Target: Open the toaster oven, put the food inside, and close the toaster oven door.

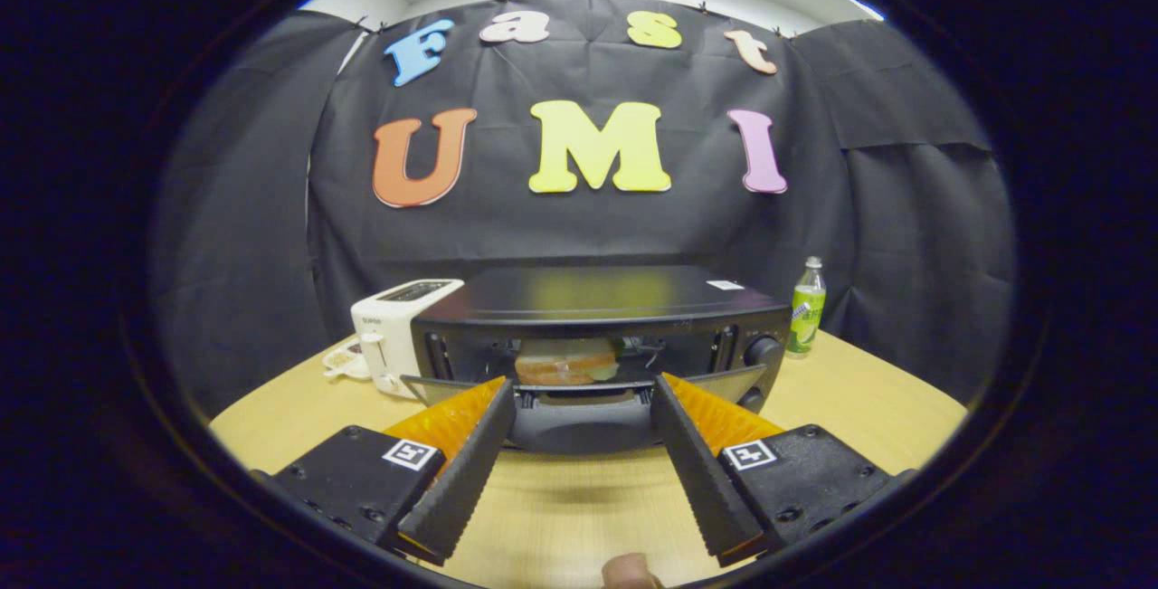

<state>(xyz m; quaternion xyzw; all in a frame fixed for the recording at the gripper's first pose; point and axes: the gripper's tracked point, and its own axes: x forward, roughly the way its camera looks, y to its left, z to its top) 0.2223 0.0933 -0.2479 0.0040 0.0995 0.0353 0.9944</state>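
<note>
Claw [583, 394] wide open, empty, before toaster oven [597, 318] with food [565, 361] inside.

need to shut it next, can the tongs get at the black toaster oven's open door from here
Probably yes. The open tongs sit just before the black toaster oven's lowered door, fingertips flanking it, nothing between; the sandwich lies inside.

white slot toaster [398, 327] on wooden table [868, 408]; small dish [342, 359] just beside it; green-labelled bottle [806, 307] upright, well apart.
</note>
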